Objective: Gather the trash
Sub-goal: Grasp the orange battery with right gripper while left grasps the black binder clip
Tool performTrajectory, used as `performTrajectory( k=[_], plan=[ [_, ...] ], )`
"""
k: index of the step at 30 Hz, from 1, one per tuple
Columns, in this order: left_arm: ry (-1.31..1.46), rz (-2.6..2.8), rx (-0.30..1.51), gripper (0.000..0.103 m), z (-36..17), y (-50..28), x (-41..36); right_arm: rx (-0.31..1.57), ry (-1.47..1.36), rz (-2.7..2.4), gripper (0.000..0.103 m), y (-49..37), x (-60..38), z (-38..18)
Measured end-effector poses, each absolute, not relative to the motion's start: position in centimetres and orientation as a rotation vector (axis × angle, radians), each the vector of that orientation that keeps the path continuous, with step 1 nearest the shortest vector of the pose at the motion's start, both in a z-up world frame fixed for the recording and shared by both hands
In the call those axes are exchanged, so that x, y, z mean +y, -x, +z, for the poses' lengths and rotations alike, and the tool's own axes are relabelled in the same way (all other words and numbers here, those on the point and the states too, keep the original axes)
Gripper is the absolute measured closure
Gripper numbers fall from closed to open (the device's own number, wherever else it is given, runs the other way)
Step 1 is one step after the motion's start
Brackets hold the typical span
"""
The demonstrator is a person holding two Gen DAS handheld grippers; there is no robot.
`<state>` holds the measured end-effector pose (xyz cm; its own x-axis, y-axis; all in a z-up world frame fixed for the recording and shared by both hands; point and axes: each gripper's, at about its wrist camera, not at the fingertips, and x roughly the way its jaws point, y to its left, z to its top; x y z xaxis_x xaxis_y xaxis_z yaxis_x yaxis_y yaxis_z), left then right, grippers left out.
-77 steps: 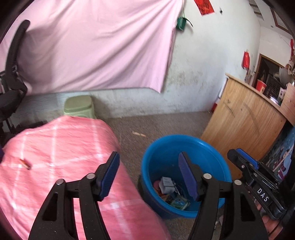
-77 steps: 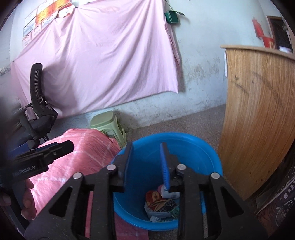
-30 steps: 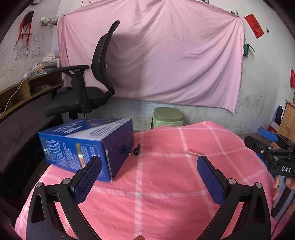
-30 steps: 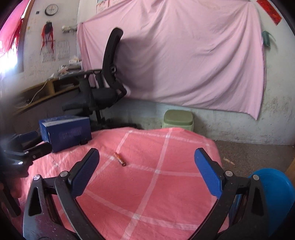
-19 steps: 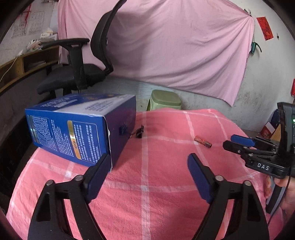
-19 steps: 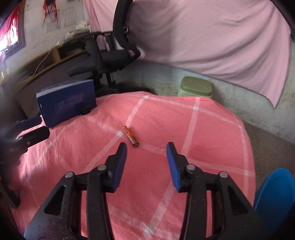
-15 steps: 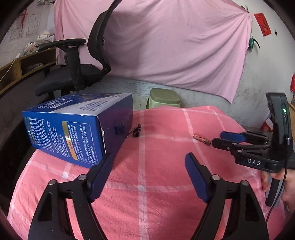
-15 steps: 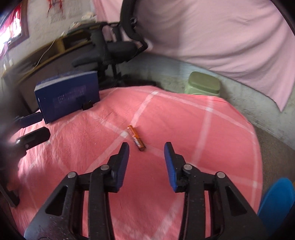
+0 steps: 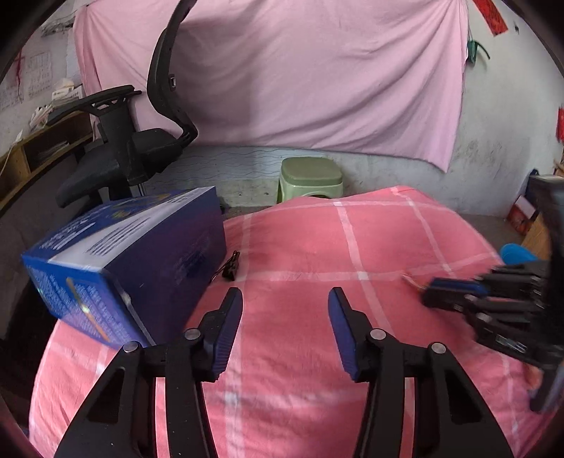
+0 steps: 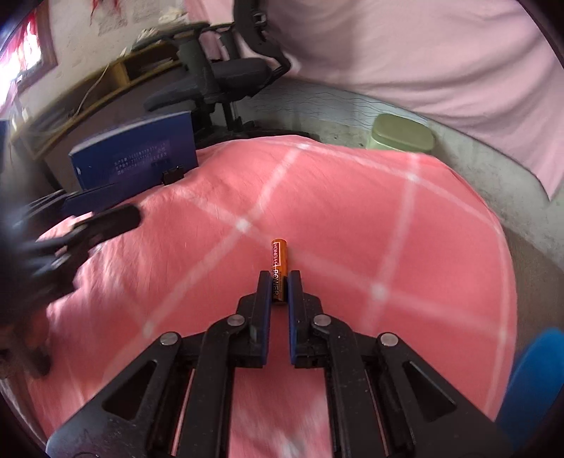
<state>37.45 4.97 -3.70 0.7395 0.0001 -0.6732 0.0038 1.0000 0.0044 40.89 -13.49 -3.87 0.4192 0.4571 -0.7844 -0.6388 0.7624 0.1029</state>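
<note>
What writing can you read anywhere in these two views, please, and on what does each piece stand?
"POWER": on the orange battery between the right gripper fingers; the word above it is not clear enough to read.
Blue box: printed lines, too blurred to read.
Red paper on the wall: unreadable.
Wall sheets: too small to read.

Both wrist views angle down, sharing the pink cloth (image 9: 299,253)

tablecloth (image 10: 352,197): pink checked cloth, soft, matt
battery (image 10: 278,267): glossy orange wrap
box (image 9: 134,260): blue printed cardboard, slight sheen
stool (image 9: 312,176): green plastic, smooth
</note>
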Motion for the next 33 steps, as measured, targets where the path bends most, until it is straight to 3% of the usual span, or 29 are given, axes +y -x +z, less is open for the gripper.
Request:
performTrajectory(
  k=[9, 33],
  plan=[
    [-0.011, 0.004, 0.818, 0.058, -5.5, -41.6, 5.6, 0.866, 0.080, 0.664, 0.073, -39.4, -17.8, -2.9],
    [0.116, 0.081, 0.826, 0.061, -5.4, -42.3, 10.0, 0.898, 0.108, 0.722, 0.073, -39.2, -16.3, -3.8]
  ],
)
